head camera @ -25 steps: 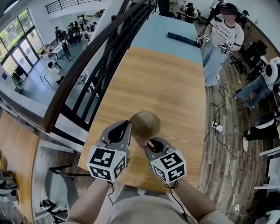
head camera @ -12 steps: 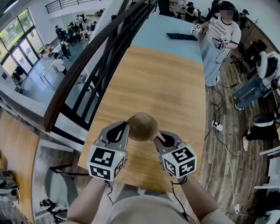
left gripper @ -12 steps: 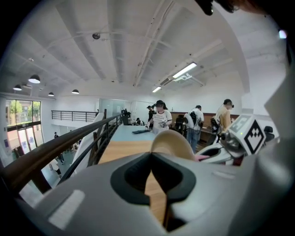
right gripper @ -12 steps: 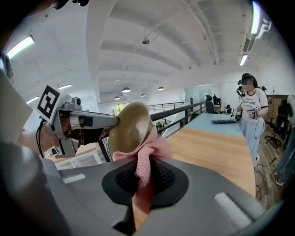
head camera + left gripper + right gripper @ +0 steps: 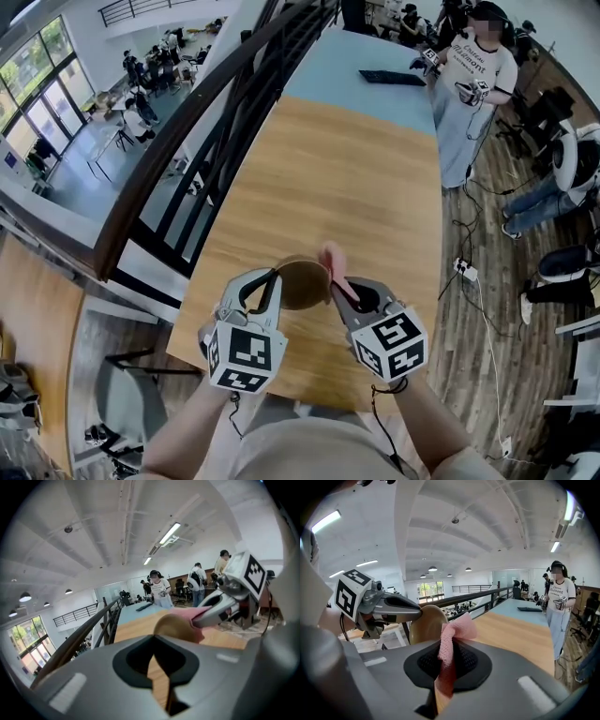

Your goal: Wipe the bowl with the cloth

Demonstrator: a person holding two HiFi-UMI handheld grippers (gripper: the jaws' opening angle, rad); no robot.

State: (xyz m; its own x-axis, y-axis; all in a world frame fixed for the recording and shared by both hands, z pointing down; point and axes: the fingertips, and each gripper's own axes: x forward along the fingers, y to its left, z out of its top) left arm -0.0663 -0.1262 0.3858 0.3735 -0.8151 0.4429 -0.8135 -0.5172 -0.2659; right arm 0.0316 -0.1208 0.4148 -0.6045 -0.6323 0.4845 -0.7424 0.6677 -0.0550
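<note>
The bowl (image 5: pixel 302 281), brown and wooden, hangs tilted above the near end of the table (image 5: pixel 356 178) in the head view, between the two grippers. The left gripper (image 5: pixel 273 277) meets its left rim and the right gripper (image 5: pixel 339 283) sits at its right edge, with the pink cloth (image 5: pixel 330 261) poking up from the tips, just beside the rim. A person (image 5: pixel 473 70) stands well apart at the far end of the table. In the left gripper view, the left gripper (image 5: pixel 153 641) has its jaws drawn together to a thin slit with a wood-coloured strip in it, pinching the bowl (image 5: pixel 173 626), which rises just past the tips to the right. The right gripper (image 5: pixel 201 617) reaches in from the right and lays the cloth (image 5: pixel 185 614) against the bowl's upper edge, the table (image 5: pixel 133 623) stretching away behind. In the right gripper view, the right gripper (image 5: pixel 446 660) is clamped on the cloth (image 5: pixel 452 637), which runs up through the jaws and bunches into a fold above the tips. The bowl (image 5: pixel 426 623) stands on edge just behind it to the left, touching the cloth, and the left gripper (image 5: pixel 417 610) comes in from the left with its tip on the bowl's top rim. The table (image 5: pixel 520 634) lies to the right, a railing (image 5: pixel 478 597) runs along its far side, and the person (image 5: pixel 557 597) stands beside it.
</note>
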